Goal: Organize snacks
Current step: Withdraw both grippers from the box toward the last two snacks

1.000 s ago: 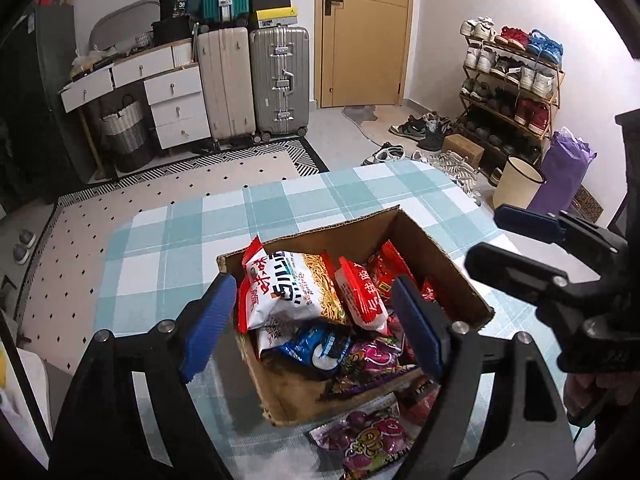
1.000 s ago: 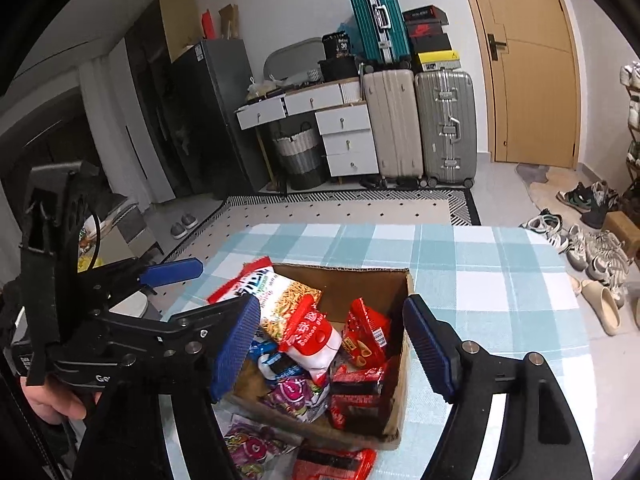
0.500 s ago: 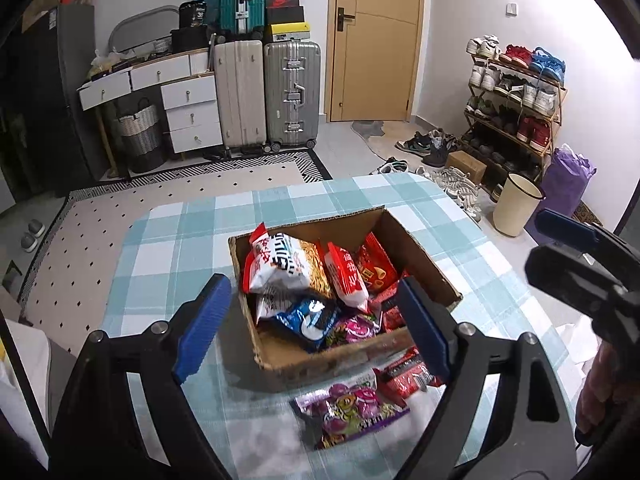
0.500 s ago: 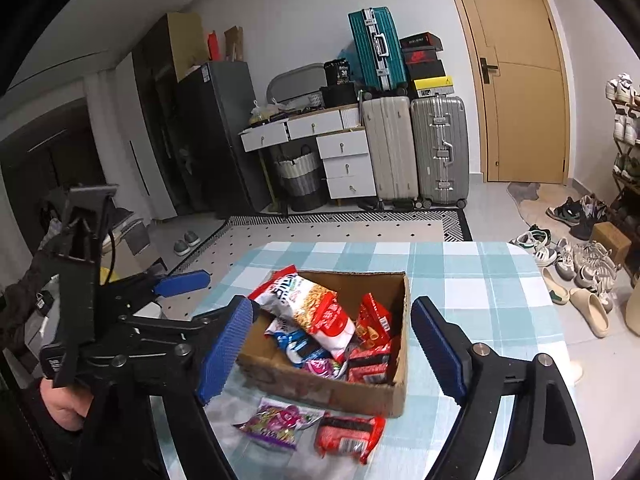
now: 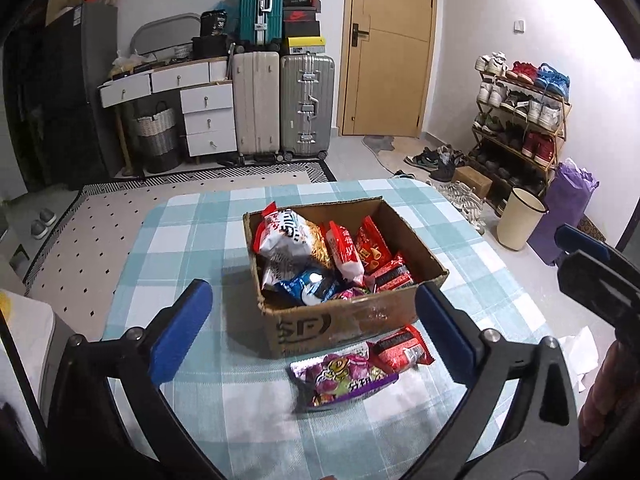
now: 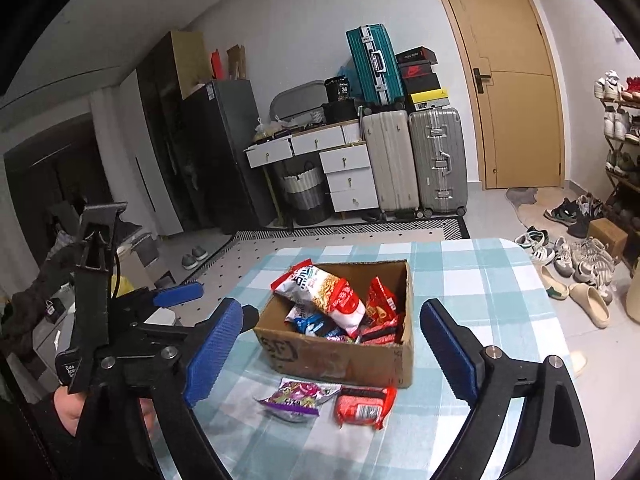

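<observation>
Checked cloth covers the surface (image 5: 192, 240), where a cardboard box (image 5: 320, 328) sits mid-cloth, packed with snacks. Two packets lie outside at its six o'clock: purple (image 5: 344, 378) and, touching it, red (image 5: 404, 348), likely next to go in. Both the left gripper (image 5: 310, 332) and the right gripper (image 6: 332, 352) hang short of them, jaws opening, nothing between.

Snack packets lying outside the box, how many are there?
2: a purple packet and a red packet, side by side on the checked tablecloth in front of the cardboard box. More could hide behind it.
</observation>
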Action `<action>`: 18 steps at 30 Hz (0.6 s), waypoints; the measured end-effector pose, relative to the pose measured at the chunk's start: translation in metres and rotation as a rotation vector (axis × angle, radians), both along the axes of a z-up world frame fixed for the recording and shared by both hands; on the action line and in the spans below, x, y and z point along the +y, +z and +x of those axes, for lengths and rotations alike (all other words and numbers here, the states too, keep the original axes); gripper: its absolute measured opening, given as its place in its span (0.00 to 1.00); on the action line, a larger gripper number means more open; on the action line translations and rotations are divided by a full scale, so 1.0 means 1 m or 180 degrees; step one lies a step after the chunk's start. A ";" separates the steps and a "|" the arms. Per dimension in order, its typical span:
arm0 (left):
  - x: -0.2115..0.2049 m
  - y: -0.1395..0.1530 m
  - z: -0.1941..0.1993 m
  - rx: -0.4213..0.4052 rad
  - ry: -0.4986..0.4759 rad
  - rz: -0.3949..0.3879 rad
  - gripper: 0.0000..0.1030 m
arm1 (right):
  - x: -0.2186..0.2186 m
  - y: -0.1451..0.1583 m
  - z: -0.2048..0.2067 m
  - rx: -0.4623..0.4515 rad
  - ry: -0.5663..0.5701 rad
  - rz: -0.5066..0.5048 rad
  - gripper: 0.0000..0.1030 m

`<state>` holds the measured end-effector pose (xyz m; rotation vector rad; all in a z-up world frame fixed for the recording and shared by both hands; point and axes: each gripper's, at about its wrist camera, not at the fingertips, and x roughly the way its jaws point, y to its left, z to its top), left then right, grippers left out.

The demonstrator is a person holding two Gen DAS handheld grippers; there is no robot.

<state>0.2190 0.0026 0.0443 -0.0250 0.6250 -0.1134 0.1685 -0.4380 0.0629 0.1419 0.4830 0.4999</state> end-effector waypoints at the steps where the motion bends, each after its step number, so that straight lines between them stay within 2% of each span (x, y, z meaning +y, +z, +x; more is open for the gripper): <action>1: 0.001 -0.002 -0.005 -0.0014 0.0012 0.0020 0.99 | -0.001 -0.002 -0.005 -0.0005 -0.0001 0.0016 0.91; 9: 0.017 -0.023 -0.024 0.0031 0.0178 -0.0063 0.99 | -0.009 -0.021 -0.030 0.0023 -0.0091 0.0148 0.95; 18: 0.032 -0.054 -0.036 0.0084 0.0305 -0.0079 0.99 | -0.015 -0.055 -0.035 0.0250 -0.0260 0.0119 0.97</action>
